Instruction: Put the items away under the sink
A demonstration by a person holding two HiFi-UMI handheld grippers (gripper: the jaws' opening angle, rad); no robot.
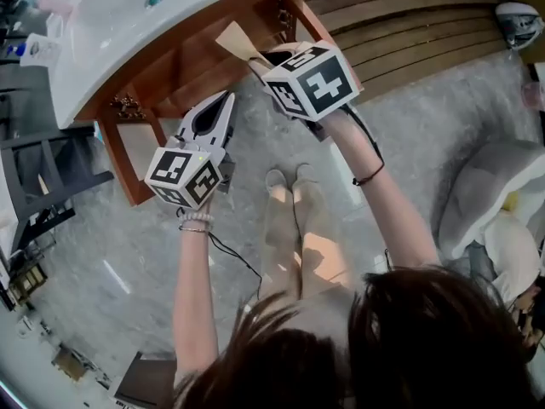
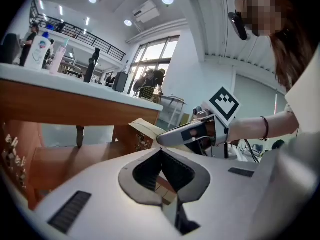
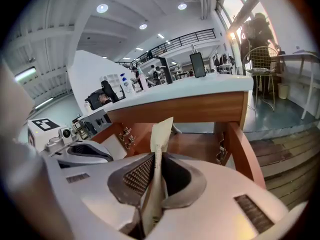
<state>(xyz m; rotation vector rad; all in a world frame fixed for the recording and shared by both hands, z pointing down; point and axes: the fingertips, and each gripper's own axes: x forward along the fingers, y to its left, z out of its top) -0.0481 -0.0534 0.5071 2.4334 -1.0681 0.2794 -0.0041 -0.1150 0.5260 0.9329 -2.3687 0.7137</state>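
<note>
A flat beige paper packet [image 1: 237,41] sticks out of my right gripper [image 1: 271,60], which is shut on it in front of the open wooden cabinet [image 1: 183,71] under the white sink counter [image 1: 111,32]. In the right gripper view the packet [image 3: 161,134] stands upright between the jaws of the right gripper [image 3: 156,156], pointing at the cabinet's inside [image 3: 197,144]. My left gripper [image 1: 226,99] is lower left of it, shut with nothing in it, close to the cabinet's front. In its own view the left gripper [image 2: 161,151] faces the cabinet, with the packet [image 2: 145,128] just beyond.
Both cabinet doors stand open, the left door [image 1: 128,156] and the right door [image 1: 319,28]. Bottles [image 2: 37,49] stand on the counter. The person's feet [image 1: 289,186] are on the grey floor. Wooden slats [image 1: 409,24] lie to the right, a grey rack [image 1: 43,169] to the left.
</note>
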